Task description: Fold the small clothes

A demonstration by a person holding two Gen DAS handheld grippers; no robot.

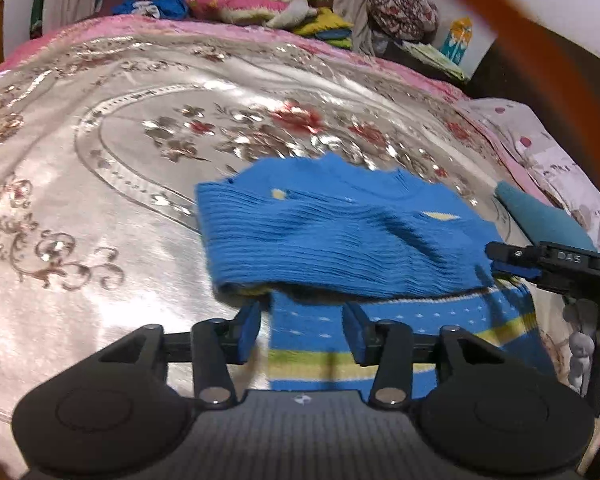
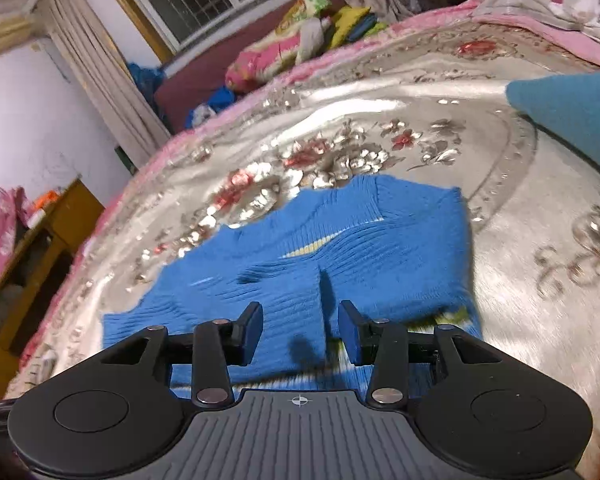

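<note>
Bedspread [image 1: 100, 208], shiny with floral print, fills the area ahead of both grippers. Blue sweater [image 1: 340, 232] lies on it, folded over on itself, ribbed half on top, striped dotted hem showing underneath. Teal cloth [image 1: 548, 220] sits beyond the right gripper, just past the sweater's edge. Pillows [image 1: 252, 0] piled far ahead at the bed's end.

Left gripper [image 1: 300, 332] low and level over the sweater's striped hem, fingers apart, nothing between them, fold edge just ahead. Right gripper [image 2: 300, 330] tilted, low over the ribbed part near the fold, fingers apart, holding nothing. In the left view its black body comes in from the right, at the sweater's right edge.
</note>
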